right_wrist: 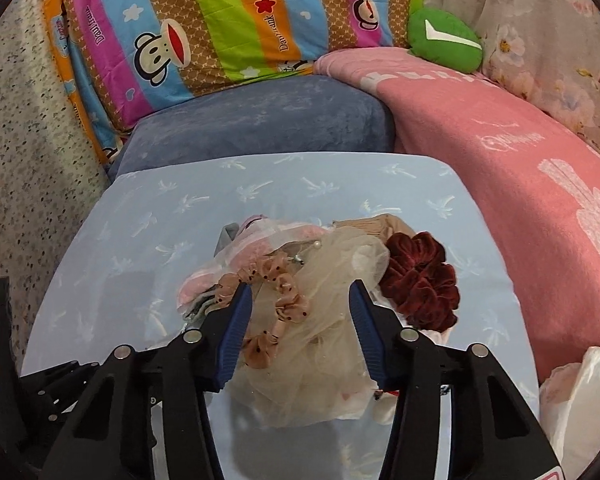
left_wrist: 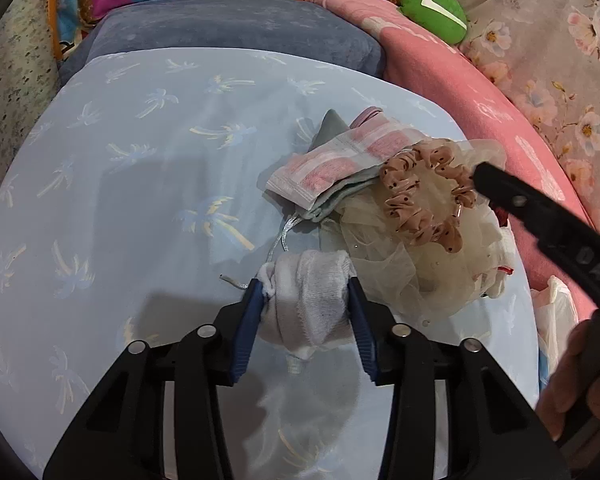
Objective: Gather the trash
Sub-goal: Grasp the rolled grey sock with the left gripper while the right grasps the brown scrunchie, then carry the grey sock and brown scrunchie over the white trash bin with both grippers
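Left hand-held gripper (left_wrist: pixel 306 300) grasps white sock (left_wrist: pixel 312 300); right hand-held gripper (right_wrist: pixel 298 320), released, straddles tan scrunchie (right_wrist: pixel 278 304). Next: close, lift.

A pale blue palm-printed tabletop (right_wrist: pixel 148 216) is backed by a grey-blue cushion (right_wrist: pixel 260 120), a striped monkey-print quilt (right_wrist: pixel 220 20), a pink blanket (right_wrist: pixel 500 152) and floral fabric (right_wrist: pixel 540 40).
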Tool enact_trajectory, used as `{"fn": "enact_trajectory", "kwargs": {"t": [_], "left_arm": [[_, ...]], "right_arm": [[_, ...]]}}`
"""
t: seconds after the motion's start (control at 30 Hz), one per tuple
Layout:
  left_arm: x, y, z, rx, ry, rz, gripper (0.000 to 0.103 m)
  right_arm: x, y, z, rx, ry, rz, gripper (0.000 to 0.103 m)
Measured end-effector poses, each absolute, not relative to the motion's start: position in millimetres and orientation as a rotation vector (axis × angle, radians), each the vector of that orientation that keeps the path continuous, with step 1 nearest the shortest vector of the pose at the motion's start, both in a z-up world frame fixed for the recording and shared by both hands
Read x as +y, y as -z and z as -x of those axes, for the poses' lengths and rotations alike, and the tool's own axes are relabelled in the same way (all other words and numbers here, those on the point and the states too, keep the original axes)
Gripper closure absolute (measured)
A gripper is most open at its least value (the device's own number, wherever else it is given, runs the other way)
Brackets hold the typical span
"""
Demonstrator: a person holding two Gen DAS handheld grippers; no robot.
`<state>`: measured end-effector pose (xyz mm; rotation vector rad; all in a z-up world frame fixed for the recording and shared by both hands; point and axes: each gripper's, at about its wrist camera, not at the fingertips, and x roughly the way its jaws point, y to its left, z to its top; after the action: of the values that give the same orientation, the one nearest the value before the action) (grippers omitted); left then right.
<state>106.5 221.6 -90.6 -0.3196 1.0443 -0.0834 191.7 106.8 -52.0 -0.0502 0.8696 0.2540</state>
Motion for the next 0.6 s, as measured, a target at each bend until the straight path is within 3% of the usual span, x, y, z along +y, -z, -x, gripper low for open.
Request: {"fn": "enact_trajectory", "kwargs": {"t": [0.3,0.6], "left_arm": [[225.4,83.6,-110.6,1.041,0.113,0.337,0.071],[215.3,59.8,-110.8,1.000,0.138,0.309,0.071]], "right_arm": [[116.7,80.8,-203.9,0.944,-0.243,0.073,0.090],[102.2,49.3,-182.6,0.881,-0.240,0.031,0.093]]}}
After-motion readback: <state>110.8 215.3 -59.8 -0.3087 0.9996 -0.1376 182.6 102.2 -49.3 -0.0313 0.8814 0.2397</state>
